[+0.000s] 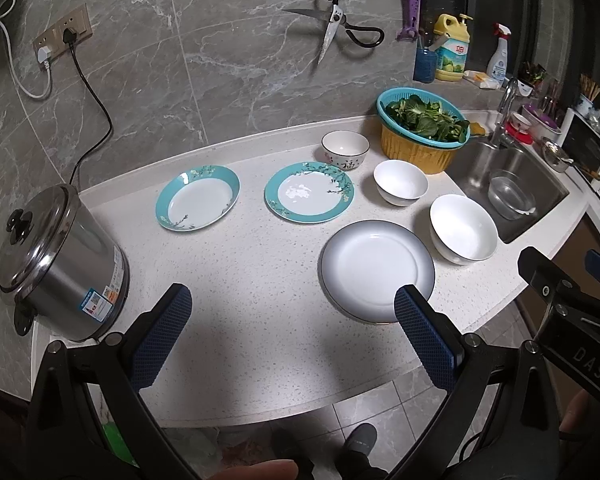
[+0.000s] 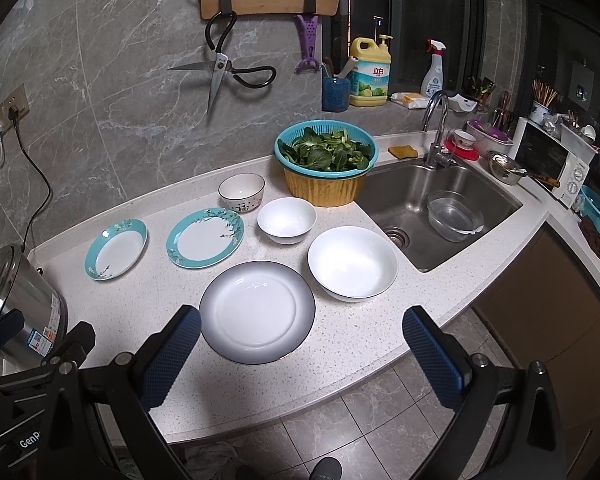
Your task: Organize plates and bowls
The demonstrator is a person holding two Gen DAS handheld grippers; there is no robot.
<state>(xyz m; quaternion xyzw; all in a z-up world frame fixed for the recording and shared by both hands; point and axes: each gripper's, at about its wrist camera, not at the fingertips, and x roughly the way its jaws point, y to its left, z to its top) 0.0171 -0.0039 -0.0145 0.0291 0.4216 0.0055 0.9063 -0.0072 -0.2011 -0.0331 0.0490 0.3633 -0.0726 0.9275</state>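
On the speckled white counter lie two teal-rimmed plates [image 1: 198,197] [image 1: 309,191], a white plate with a dark rim [image 1: 376,270], a large white bowl [image 1: 463,227], a small white bowl [image 1: 400,181] and a patterned bowl [image 1: 345,149]. The same dishes show in the right wrist view: teal plates [image 2: 116,248] [image 2: 205,237], dark-rimmed plate [image 2: 257,311], large bowl [image 2: 353,262], small bowl [image 2: 287,219], patterned bowl [image 2: 242,192]. My left gripper [image 1: 292,328] hangs open over the counter's front, left of the dark-rimmed plate. Just in front of that plate my right gripper [image 2: 300,354] stands open, holding nothing.
A steel pot [image 1: 56,264] stands at the left end. A basket of greens [image 1: 422,126] sits behind the bowls, beside the sink [image 2: 440,216] that holds a glass bowl [image 2: 454,216]. Scissors [image 2: 224,68] and a cutting board hang on the wall. A shoe shows on the floor tiles below.
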